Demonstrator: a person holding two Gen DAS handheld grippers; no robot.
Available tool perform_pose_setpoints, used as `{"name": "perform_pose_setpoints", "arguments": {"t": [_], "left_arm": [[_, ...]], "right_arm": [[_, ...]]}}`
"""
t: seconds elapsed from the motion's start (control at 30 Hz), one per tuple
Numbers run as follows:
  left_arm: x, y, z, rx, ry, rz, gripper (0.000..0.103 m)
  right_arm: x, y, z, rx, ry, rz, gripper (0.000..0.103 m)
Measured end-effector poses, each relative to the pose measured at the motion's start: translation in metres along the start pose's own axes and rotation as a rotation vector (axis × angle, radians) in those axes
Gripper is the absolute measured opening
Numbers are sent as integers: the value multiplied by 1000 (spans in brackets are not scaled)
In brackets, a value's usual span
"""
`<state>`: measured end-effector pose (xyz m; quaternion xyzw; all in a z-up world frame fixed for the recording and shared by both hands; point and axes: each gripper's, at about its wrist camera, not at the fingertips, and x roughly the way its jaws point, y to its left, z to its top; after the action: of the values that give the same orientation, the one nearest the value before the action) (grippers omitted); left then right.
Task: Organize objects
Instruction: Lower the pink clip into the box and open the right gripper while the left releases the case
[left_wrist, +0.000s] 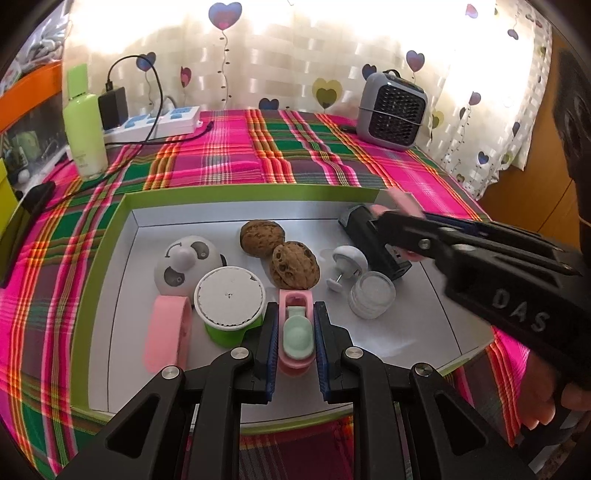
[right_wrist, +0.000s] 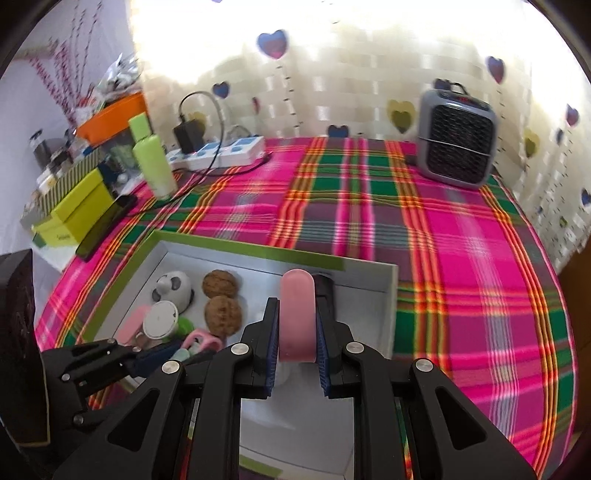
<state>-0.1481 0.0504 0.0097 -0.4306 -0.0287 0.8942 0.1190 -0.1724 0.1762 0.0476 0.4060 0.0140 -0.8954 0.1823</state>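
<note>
My left gripper (left_wrist: 295, 332) clamps pink-and-mint plastic clip (left_wrist: 295, 328) at tray's six o'clock; my right gripper (right_wrist: 297, 332) grips pink oblong bar (right_wrist: 296, 317), lifted clear of green-rimmed grey tray (right_wrist: 391, 288) at three o'clock, likely for sorting out.

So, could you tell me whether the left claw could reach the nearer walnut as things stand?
Probably not right away. The left claw is shut on a pink and mint piece, so it must set that down first. Otherwise the nearer walnut lies just beyond it in the tray, uncovered.
</note>
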Motion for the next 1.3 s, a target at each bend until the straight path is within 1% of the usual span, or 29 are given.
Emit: {"name": "perform_pose_setpoints", "arguments": {"t": [0.1,0.37,0.67,0.8,1.3], "left_arm": [[2,0,0,0,-1,2,16],[2,-1,1,-1,-10,4,16],[2,-2,0,-3,-19,3,16],[2,-2,-1,-1,-19,5,16],[2,-2,-1,-2,-19,4,16]], "right_arm": [[11,3,2,-21,24,7,19],[27,10,10,-63,30,56,19],[41,13,17,-95,64,77,19],[48,14,17,-99,105,57,19],[51,16,16,-114,128,36,19]]}}
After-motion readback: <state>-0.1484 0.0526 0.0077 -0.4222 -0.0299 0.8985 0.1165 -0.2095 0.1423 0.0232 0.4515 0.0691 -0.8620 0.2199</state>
